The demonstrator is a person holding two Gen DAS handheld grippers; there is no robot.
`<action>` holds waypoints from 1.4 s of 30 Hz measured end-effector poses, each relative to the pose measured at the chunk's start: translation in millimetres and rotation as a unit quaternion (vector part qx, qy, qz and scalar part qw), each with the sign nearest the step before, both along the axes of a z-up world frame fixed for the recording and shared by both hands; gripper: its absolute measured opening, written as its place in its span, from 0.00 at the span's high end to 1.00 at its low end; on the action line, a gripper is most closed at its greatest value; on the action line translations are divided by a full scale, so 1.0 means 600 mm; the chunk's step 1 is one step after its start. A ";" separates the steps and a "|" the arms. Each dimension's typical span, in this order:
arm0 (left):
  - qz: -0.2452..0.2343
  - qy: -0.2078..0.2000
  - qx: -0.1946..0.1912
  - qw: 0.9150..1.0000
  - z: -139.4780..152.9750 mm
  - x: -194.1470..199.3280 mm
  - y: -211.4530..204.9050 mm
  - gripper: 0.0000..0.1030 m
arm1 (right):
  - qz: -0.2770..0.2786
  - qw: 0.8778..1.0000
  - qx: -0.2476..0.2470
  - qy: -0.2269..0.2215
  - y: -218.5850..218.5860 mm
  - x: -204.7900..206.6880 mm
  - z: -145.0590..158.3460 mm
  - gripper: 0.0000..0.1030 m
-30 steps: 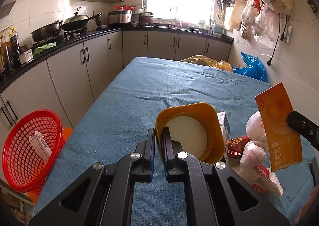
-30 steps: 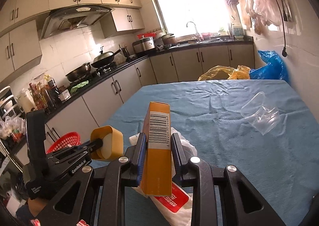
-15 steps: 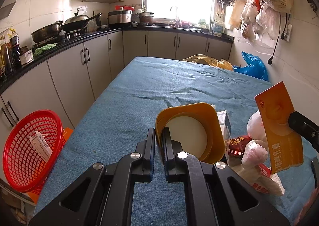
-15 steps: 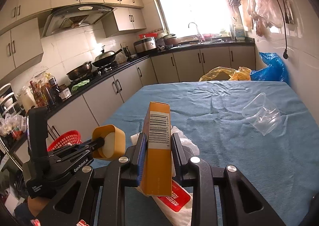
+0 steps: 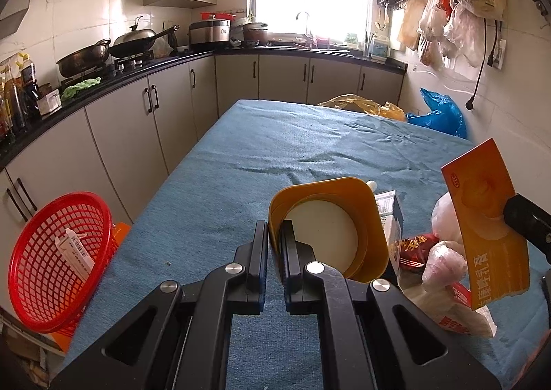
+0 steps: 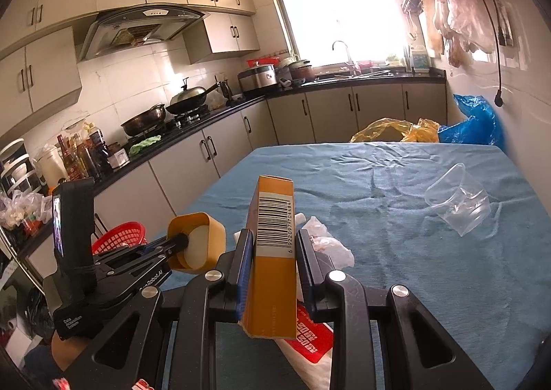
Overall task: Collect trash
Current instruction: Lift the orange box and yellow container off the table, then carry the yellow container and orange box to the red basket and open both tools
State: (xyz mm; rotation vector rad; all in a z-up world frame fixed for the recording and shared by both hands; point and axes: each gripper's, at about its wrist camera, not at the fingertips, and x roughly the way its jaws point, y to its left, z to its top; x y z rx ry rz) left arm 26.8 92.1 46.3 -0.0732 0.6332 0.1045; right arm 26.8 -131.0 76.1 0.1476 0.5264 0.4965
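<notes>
Trash in both grippers over blue table

Table (image 5: 275, 156) fills the room's middle, covered in a blue cloth, its long axis running away toward the window. Counter (image 5: 103, 80) with pans runs along its left side. Basket (image 5: 51, 259), red mesh, sits off the table's near left edge, tipped with its mouth facing the table; a white slip lies inside it.

Left gripper (image 5: 273, 245) has its jaws nearly together, pinching the left rim of the tub (image 5: 330, 231). That yellow tub hangs above the near end of the table, lying on its side, mouth facing back at the camera and its pale bottom showing inside.

Right gripper (image 6: 272, 252) has its jaws narrow, clamped on the two broad faces of the box (image 6: 273, 259). This orange box stands upright, long axis vertical, barcoded narrow edge facing the camera, top end pointing up past the fingertips. It hangs above a pile of wrappers (image 5: 444, 259) at the table's near right.

Clear cup (image 6: 458, 199) lies on its side, well apart on the right of the cloth, mouth toward the far left.
</notes>
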 end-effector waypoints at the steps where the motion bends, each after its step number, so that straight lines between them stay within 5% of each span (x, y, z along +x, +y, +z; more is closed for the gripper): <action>1: 0.001 -0.001 0.001 1.000 0.000 -0.001 0.001 0.93 | 0.000 1.000 0.000 0.000 0.001 -0.001 0.000 0.74; 28: 0.016 -0.014 0.001 1.000 0.021 -0.030 0.014 0.93 | -0.002 1.000 0.020 0.001 0.006 -0.009 0.024 0.74; 42: 0.103 -0.039 -0.042 0.993 0.066 -0.125 0.196 0.93 | 0.101 0.995 0.007 0.009 0.189 -0.019 0.073 0.74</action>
